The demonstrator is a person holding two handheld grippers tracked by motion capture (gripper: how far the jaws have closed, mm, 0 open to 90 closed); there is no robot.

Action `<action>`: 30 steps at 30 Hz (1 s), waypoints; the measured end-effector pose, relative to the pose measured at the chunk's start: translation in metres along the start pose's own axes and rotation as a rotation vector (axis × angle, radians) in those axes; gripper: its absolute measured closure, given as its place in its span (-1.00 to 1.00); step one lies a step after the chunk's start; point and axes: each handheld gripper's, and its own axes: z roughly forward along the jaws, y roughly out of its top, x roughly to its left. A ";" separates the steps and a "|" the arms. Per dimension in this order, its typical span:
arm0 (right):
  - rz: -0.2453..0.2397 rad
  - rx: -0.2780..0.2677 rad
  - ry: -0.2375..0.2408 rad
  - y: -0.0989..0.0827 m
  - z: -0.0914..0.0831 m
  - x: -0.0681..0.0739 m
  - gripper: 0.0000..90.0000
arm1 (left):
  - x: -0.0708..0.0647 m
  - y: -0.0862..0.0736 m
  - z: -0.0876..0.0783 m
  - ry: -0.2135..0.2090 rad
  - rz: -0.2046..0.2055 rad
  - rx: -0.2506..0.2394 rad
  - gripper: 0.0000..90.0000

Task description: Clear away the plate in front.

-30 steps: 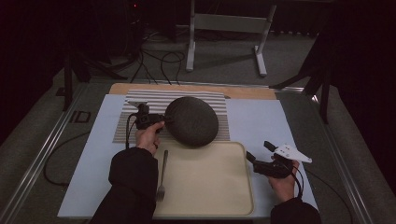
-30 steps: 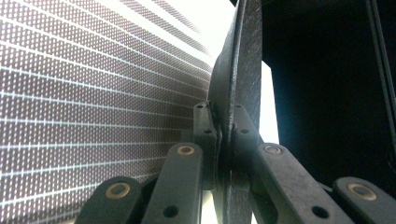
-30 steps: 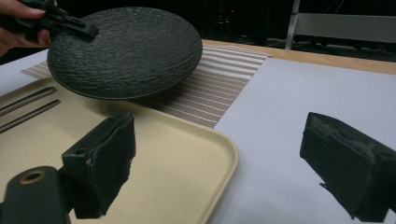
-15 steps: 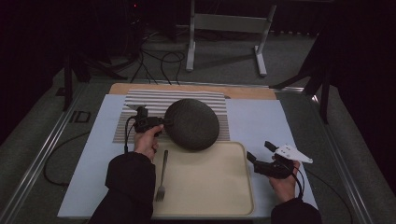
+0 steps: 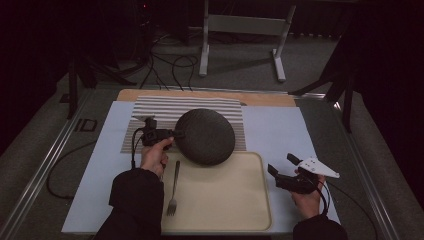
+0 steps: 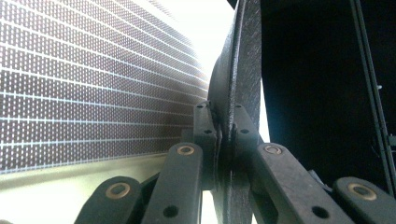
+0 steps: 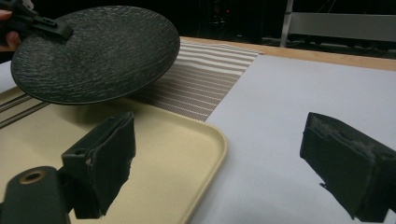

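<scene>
Plate [image 5: 206,136], centre frame, is gripped at its rim by left gripper [image 5: 176,133]; right gripper [image 5: 281,168], lower right, is held released beside tray [image 5: 225,200].

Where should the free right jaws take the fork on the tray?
Grip the fork mid-handle, coming straight down with the jaws across it. It lies flat on the tray, tines toward the person, so the thin handle offers the only narrow, open span.
</scene>
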 end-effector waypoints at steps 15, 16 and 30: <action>0.011 0.005 -0.006 -0.003 0.000 -0.003 -0.77 | 0.000 -0.011 -0.005 -0.022 0.031 0.038 0.90; 0.010 0.004 -0.006 -0.003 0.000 -0.003 -0.77 | 0.000 -0.012 -0.006 -0.023 0.030 0.036 0.90; 0.012 0.011 -0.007 -0.004 0.002 -0.004 -0.77 | 0.006 -0.027 -0.009 -0.042 0.030 0.068 0.90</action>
